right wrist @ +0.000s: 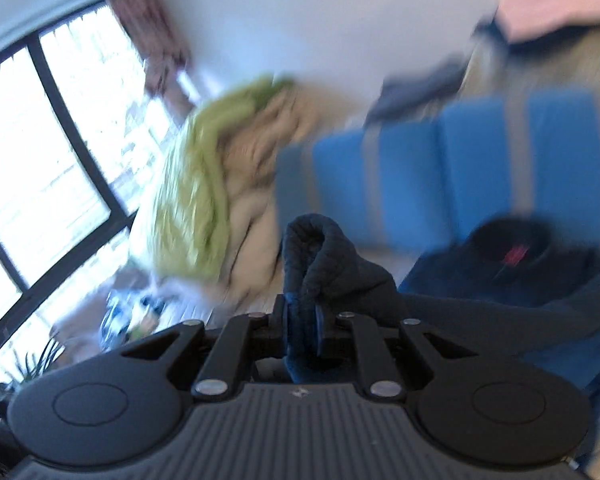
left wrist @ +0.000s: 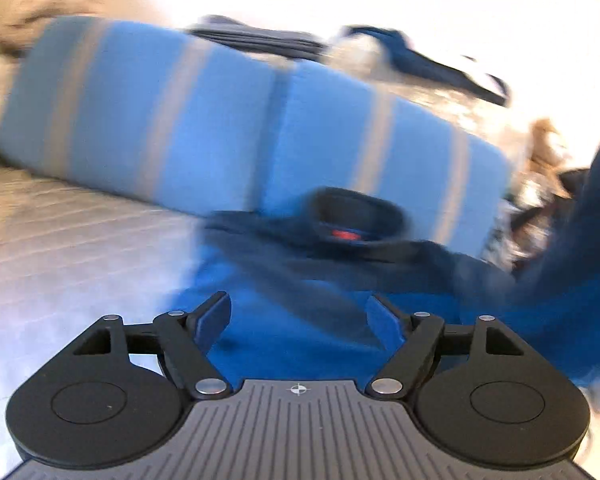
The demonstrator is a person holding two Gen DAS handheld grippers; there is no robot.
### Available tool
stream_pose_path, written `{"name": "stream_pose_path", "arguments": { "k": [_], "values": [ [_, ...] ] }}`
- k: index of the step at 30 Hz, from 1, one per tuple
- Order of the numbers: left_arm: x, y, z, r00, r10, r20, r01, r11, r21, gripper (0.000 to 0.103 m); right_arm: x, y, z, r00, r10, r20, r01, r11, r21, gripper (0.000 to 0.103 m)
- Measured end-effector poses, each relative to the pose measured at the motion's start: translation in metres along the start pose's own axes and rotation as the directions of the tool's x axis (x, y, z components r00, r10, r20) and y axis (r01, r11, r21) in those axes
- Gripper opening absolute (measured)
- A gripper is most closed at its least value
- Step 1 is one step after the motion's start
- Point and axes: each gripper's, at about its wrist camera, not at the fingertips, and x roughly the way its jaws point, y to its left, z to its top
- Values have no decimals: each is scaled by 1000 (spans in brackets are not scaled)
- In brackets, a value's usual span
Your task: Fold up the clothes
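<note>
A dark navy sweater (left wrist: 340, 256) lies on the pale bed cover (left wrist: 60, 248), its collar with a red label (left wrist: 346, 235) toward the striped cushions. Blue fabric (left wrist: 284, 344) of the same pile spreads under my left gripper (left wrist: 298, 320), which is open with nothing between its fingers. In the right wrist view my right gripper (right wrist: 302, 330) is shut on a bunched fold of the navy sweater (right wrist: 324, 256), which rises above the pads. The sweater's collar (right wrist: 512, 256) shows to the right. Both views are blurred.
Blue cushions with grey stripes (left wrist: 228, 120) stand behind the sweater. A heap of beige and green clothes (right wrist: 220, 184) sits to the left near a window (right wrist: 48, 152). More dark clothes (left wrist: 260, 36) lie on top behind the cushions. A potted plant (right wrist: 32, 364) stands low left.
</note>
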Motion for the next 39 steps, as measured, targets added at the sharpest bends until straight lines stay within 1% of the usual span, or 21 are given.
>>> {"name": "stream_pose_path", "arguments": {
  "k": [2,5,7,8,9,11,12,15,17,18,20,23,26,30,31,33,34,35,37,38,39],
  "values": [
    [-13,22,-2,1000,25,-9,-25,999,-32,77,39,1,-27,999,-9,-38,9,1000,5,13],
    [-24,48,-6,999,31,-45,-36,993,-110,77,92,-1,-62,994,-81,-74,76,995,-58,14],
    [-26,56,-10,998,21,-63,-30,989,-143,78,118,-2,-84,984,-141,-113,131,988,-85,30],
    [-27,60,-12,997,16,-72,-27,987,-157,78,127,-4,-93,979,-153,-137,142,986,-90,56],
    [-29,63,-15,997,10,-81,-23,986,-165,78,131,-4,-101,977,-146,-155,133,987,-94,76],
    [-30,63,-20,995,-10,-96,-5,987,-162,78,132,-1,-117,976,-124,-181,105,988,-112,97],
    [-31,63,-23,994,-24,-105,7,987,-158,78,127,1,-124,975,-119,-190,95,987,-129,101],
    [-32,59,-27,989,-48,-140,27,989,-147,78,108,-3,-135,967,-118,-227,87,986,-144,103],
    [-39,58,-29,986,-60,-156,35,987,-154,78,86,-9,-139,961,-129,-246,102,987,-121,103],
    [-44,57,-30,985,-60,-165,33,987,-160,78,74,-14,-139,957,-140,-253,116,988,-106,103],
    [-58,54,-25,986,-33,-163,8,989,-149,78,45,-22,-129,952,-172,-252,152,984,-98,103],
    [-87,45,-9,989,3,-147,-16,996,-91,78,-17,-32,-106,946,-288,-150,275,956,-99,103],
    [-116,39,12,987,19,-158,-27,998,-48,78,-84,-38,-81,920,-388,-62,384,921,-63,103],
    [-146,36,36,982,46,-185,-49,999,-9,80,-166,-36,-49,883,-469,16,469,883,0,103],
    [-145,37,36,977,38,-209,-42,999,-15,84,-183,-34,-42,874,-484,49,484,875,6,103],
    [-134,42,28,964,10,-267,-23,999,-46,86,-204,-32,-38,850,-516,104,519,855,-3,103],
    [-124,46,18,953,-9,-303,-15,997,-75,86,-213,-31,-37,837,-532,131,538,843,-9,103],
    [-112,50,6,940,-26,-341,-15,993,-119,86,-216,-34,-39,828,-543,138,549,836,-4,103],
    [-85,59,-27,911,-76,-405,-19,974,-225,86,-214,-44,-46,816,-561,138,565,825,13,103],
    [-75,63,-43,902,-91,-421,-28,963,-267,85,-208,-50,-51,829,-546,120,548,836,21,103],
    [-65,66,-58,896,-101,-431,-39,952,-304,85,-200,-56,-58,855,-511,92,510,859,29,103]
  ]
}}
